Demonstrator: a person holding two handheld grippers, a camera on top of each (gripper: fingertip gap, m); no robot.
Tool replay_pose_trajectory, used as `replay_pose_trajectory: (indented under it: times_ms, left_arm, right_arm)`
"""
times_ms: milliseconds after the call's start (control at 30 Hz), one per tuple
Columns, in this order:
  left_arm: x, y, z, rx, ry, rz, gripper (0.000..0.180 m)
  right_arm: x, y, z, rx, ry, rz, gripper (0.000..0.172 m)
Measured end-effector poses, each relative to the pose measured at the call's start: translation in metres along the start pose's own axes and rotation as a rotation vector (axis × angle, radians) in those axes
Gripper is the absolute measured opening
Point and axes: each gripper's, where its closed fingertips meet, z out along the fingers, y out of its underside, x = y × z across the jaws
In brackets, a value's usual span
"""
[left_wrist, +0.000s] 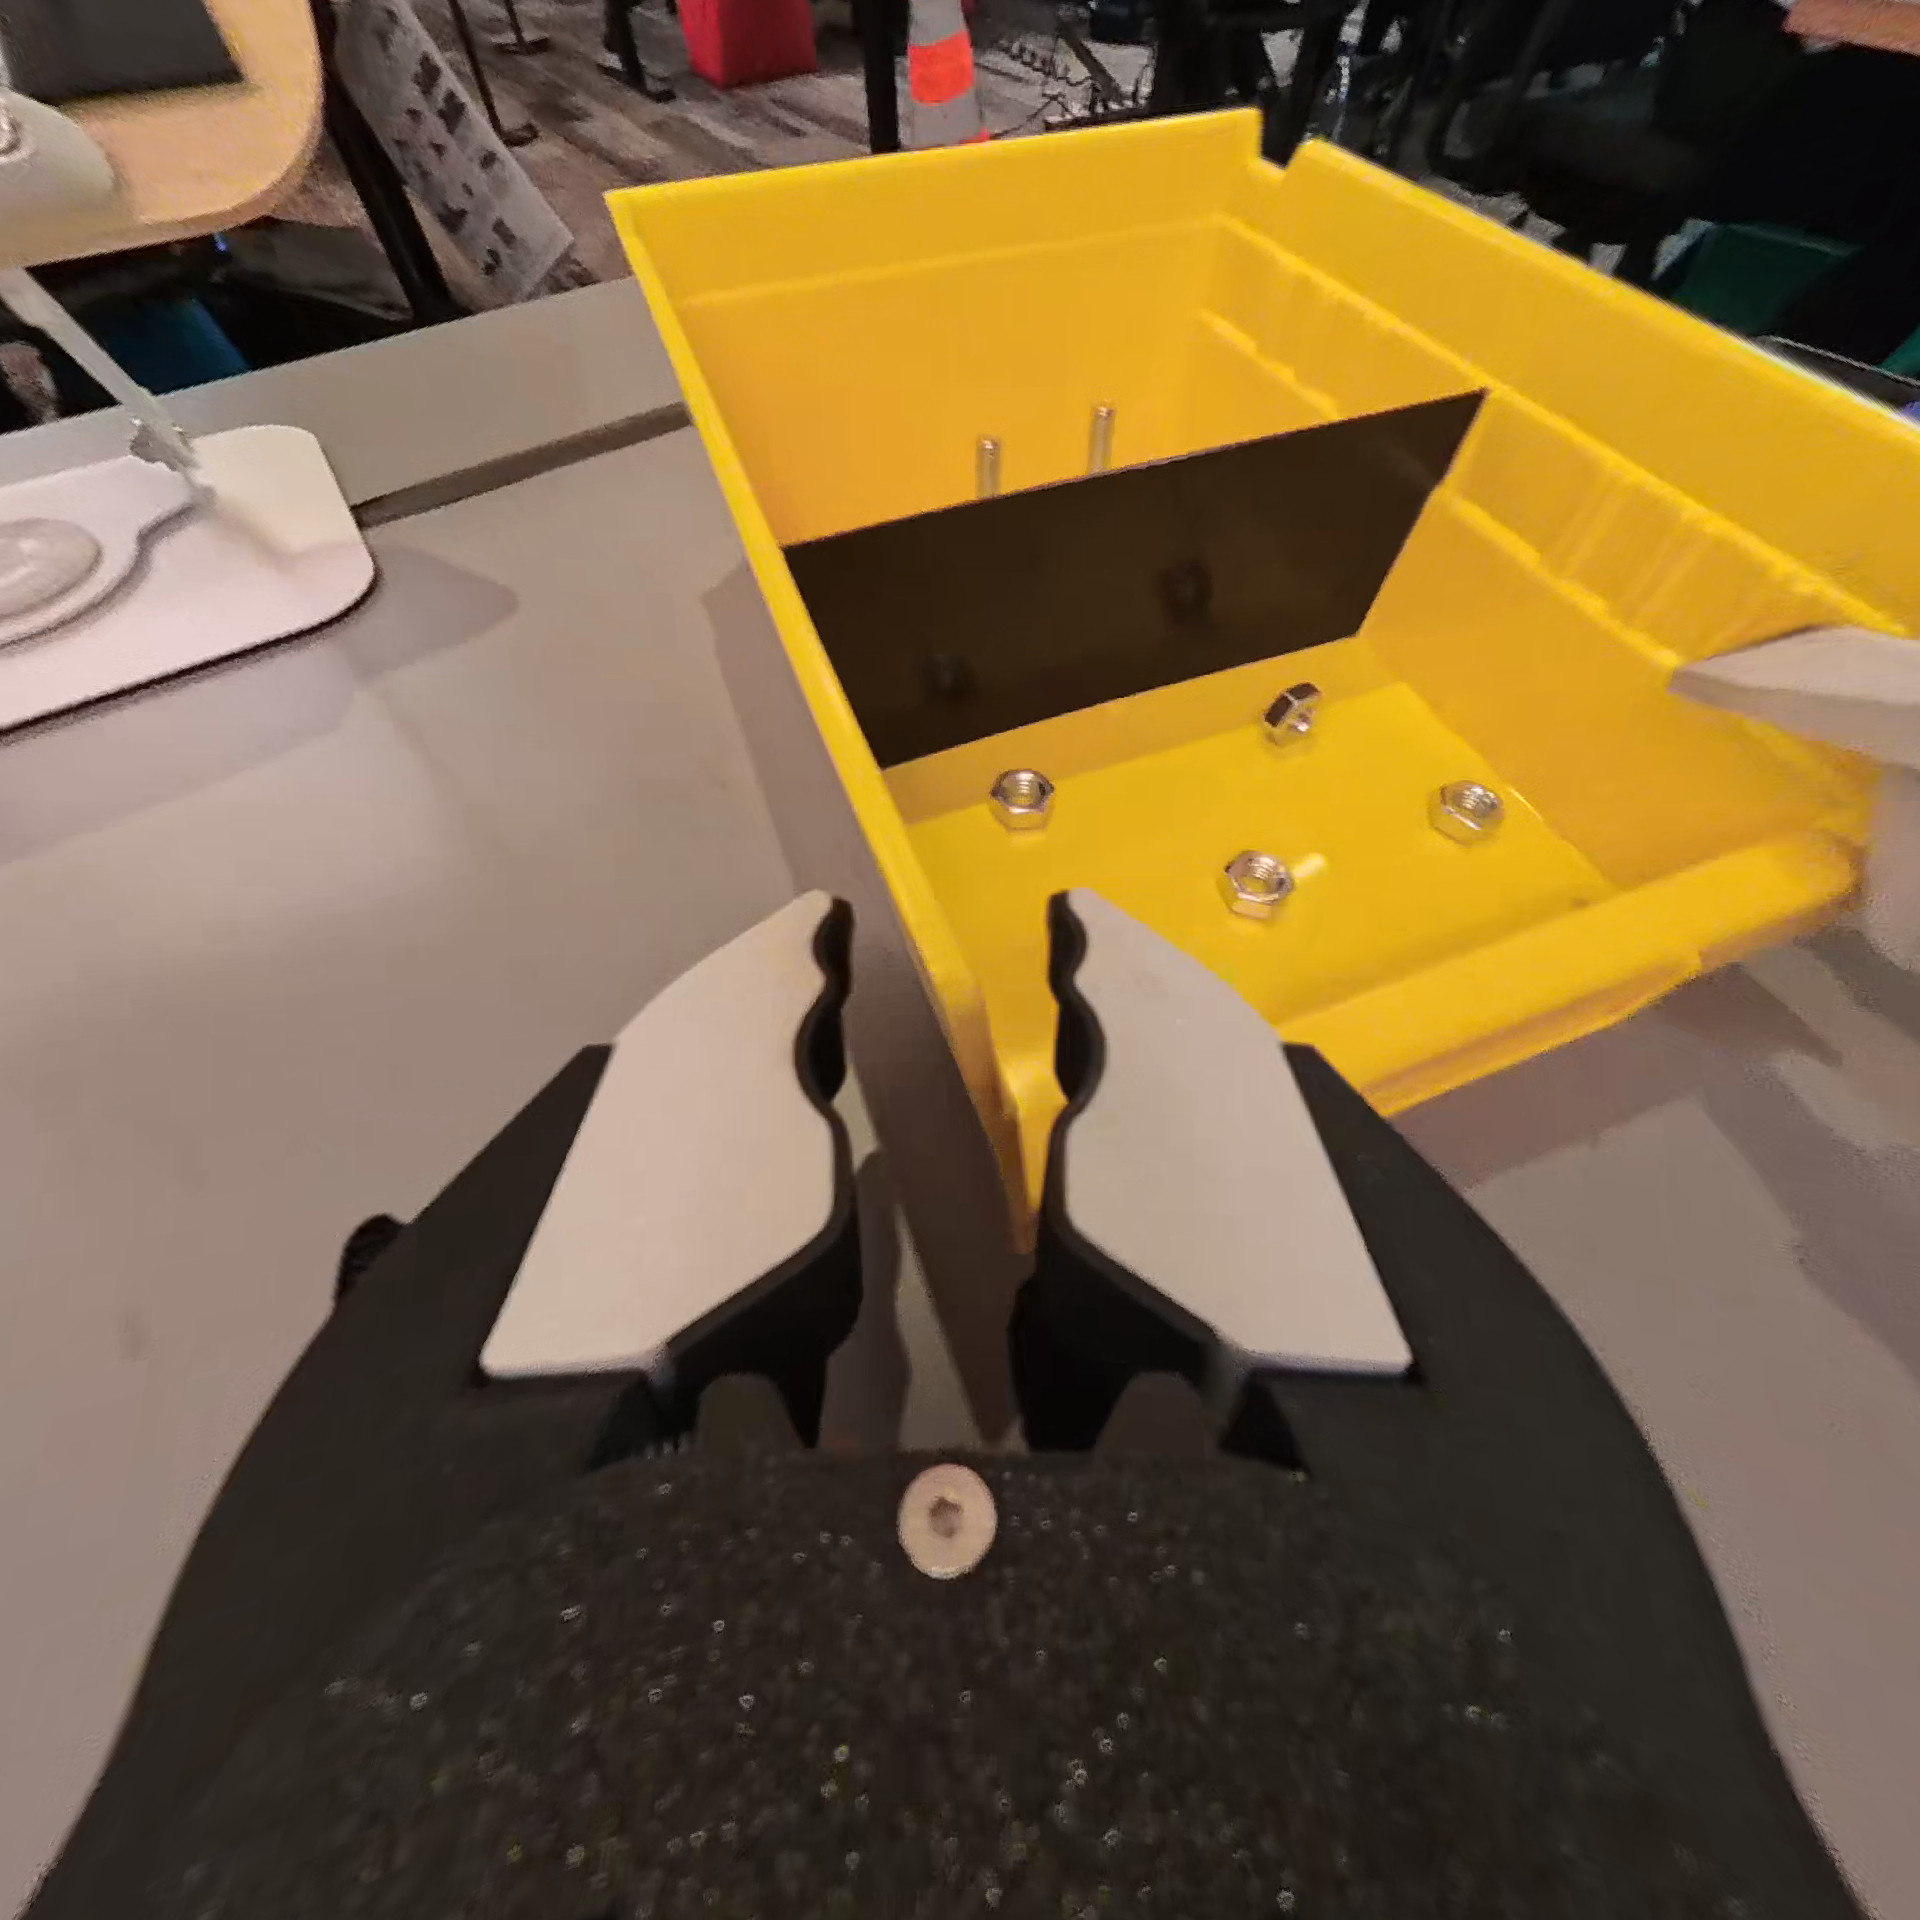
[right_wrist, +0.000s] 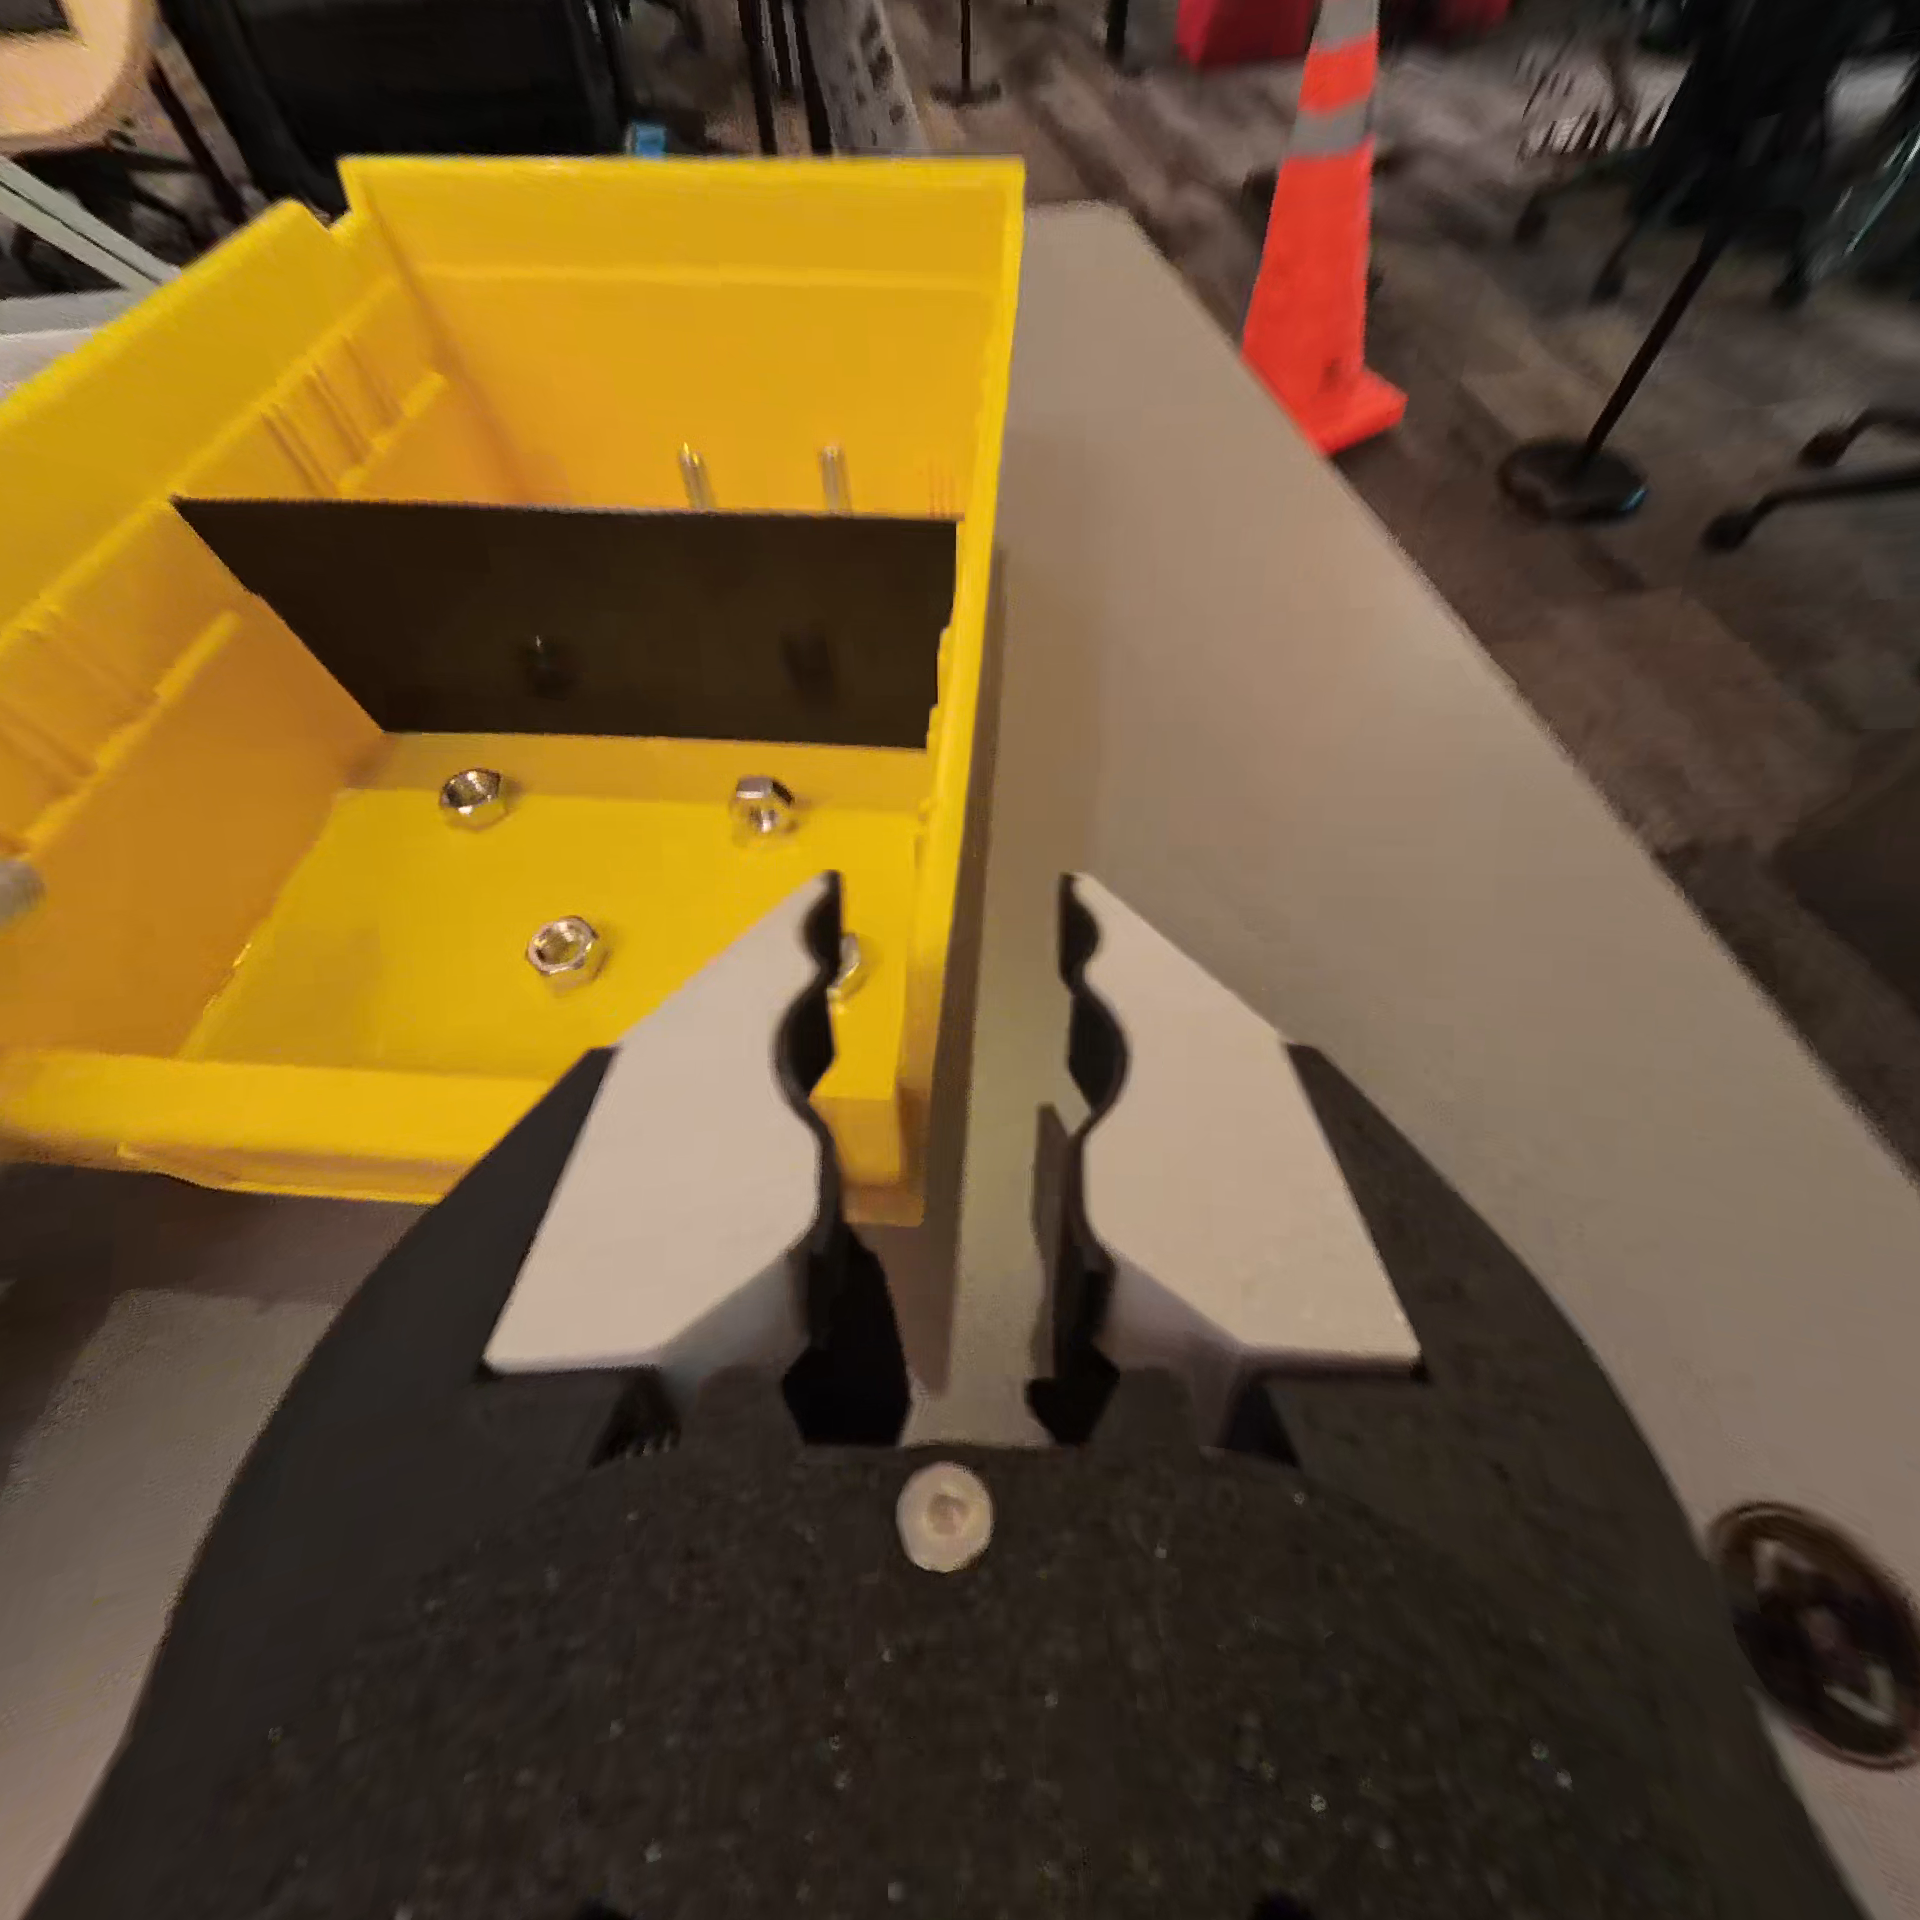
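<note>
A yellow plastic bin (left_wrist: 935, 239) stands on the grey table, split by a black divider (left_wrist: 1122, 582). Several silver hex nuts (left_wrist: 1257, 883) lie in its near compartment, and two bolts (left_wrist: 1101, 436) stand behind the divider. My left gripper (left_wrist: 945, 904) is open and straddles the bin's left wall (left_wrist: 940, 997) near the front corner, with table showing between the left pad and the wall. My right gripper (right_wrist: 951, 883) is open and straddles the right wall (right_wrist: 956, 831). Its left finger is inside the bin over a nut (right_wrist: 847, 966), and a gap shows beside its right pad. Its finger (left_wrist: 1808, 686) also shows in the left wrist view.
A white flat base with a slanted arm (left_wrist: 156, 561) sits on the table left of the bin. An orange traffic cone (right_wrist: 1320, 239) stands on the floor beyond the table's right edge. A round cable grommet (right_wrist: 1818, 1621) is set in the table at the near right.
</note>
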Motion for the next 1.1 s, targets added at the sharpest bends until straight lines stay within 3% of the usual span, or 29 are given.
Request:
replay_pose_trajectory:
  times_ms: [67, 133, 367, 600, 833, 967, 1100]
  left_arm:
    - [-0.001, -0.005, 0.005, 0.010, 0.005, -0.033, 0.020]
    - [-0.009, -0.007, 0.006, 0.007, -0.030, -0.061, 0.009]
    - [-0.041, -0.004, -0.025, 0.005, -0.115, -0.061, 0.005]
    - [-0.128, 0.003, -0.105, 0.054, -0.293, -0.074, 0.005]
    - [-0.204, 0.049, -0.170, 0.009, -0.422, -0.175, 0.006]
    - [-0.217, 0.075, -0.179, -0.024, -0.418, -0.207, 0.008]
    - [-0.209, 0.079, -0.177, -0.041, -0.357, -0.165, 0.019]
  right_arm:
    - [-0.008, 0.005, 0.003, -0.022, -0.046, 0.065, 0.009]
    - [-0.007, 0.004, 0.003, -0.026, 0.002, 0.002, 0.004]
    - [-0.050, -0.003, -0.006, -0.004, -0.027, -0.051, 0.003]
    - [-0.165, -0.019, -0.011, 0.055, -0.172, -0.200, 0.003]
    - [-0.271, -0.005, -0.011, 0.011, -0.298, -0.262, 0.002]
    - [-0.291, 0.010, -0.009, -0.005, -0.318, -0.249, 0.002]
    - [-0.288, 0.014, -0.007, 0.008, -0.335, -0.250, 0.003]
